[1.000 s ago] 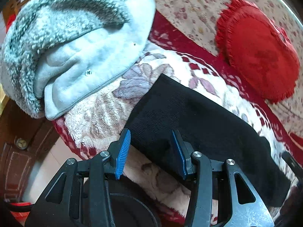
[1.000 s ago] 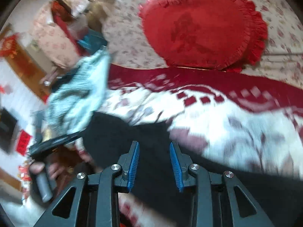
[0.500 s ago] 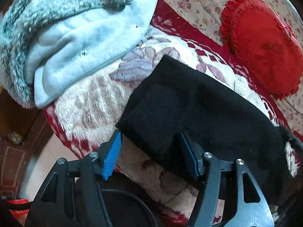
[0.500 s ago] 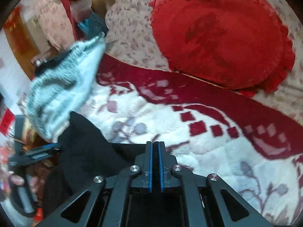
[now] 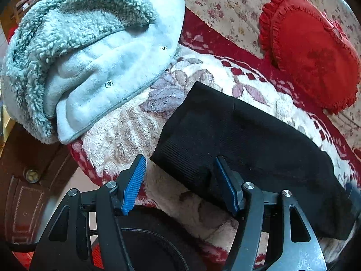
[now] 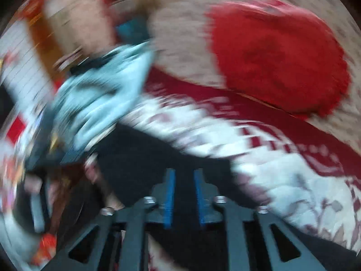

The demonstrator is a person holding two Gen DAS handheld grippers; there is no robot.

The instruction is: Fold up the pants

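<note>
The black pants (image 5: pixel 243 140) lie folded in a long strip across a cream and red floral blanket (image 5: pixel 126 131). My left gripper (image 5: pixel 180 176) is open, its jaws astride the near left corner of the pants; the right pad (image 5: pixel 225 187) presses into the cloth. In the blurred right wrist view the pants (image 6: pixel 158 158) lie under my right gripper (image 6: pixel 183 180), whose jaws stand slightly apart with black cloth showing between them.
A pale blue fleece jacket (image 5: pixel 97 54) lies heaped at the blanket's left end, also in the right wrist view (image 6: pixel 99 99). A red heart cushion (image 5: pixel 311 52) rests on the floral sofa back (image 5: pixel 225 6). Wooden furniture (image 5: pixel 27 180) stands below left.
My right gripper, shut half a second ago, has parted its jaws and is moving fast, blurring its view. My left gripper stays open at the pants' corner, shifted slightly.
</note>
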